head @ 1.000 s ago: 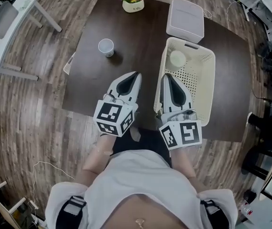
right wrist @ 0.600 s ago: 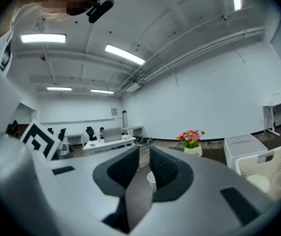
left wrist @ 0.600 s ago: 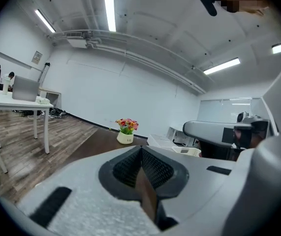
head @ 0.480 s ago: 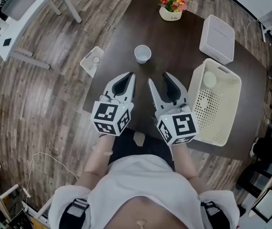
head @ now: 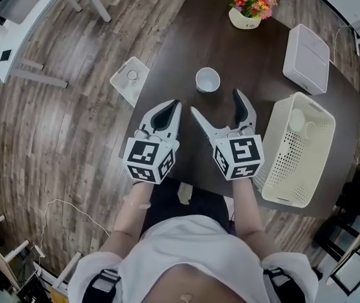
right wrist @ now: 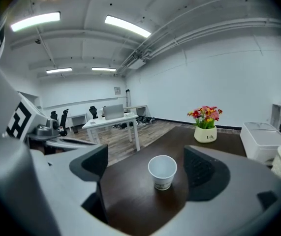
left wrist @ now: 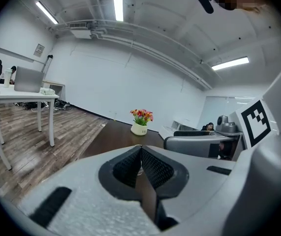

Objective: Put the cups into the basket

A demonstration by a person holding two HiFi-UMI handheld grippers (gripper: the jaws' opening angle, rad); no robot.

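A white paper cup [head: 207,79] stands upright on the dark table [head: 186,49]; in the right gripper view the cup [right wrist: 162,171] sits ahead, between the two jaws but beyond their tips. My right gripper [head: 218,105] is open, its jaws have just been opening, and nothing is between them. My left gripper [head: 174,105] is shut and empty, to the left of the right one near the table's front edge. The cream perforated basket [head: 304,169] stands at the right with another white cup [head: 296,120] lying inside it.
A flower pot [head: 245,19] stands at the table's far end and a white lidded box [head: 307,50] at the far right. A small white tray [head: 130,79] sits by the table's left edge. White desks [head: 22,17] stand on the wooden floor at left.
Both grippers have swung left from the basket toward the standing cup. The right gripper's jaws have spread from shut to wide open. The left gripper has stayed shut.
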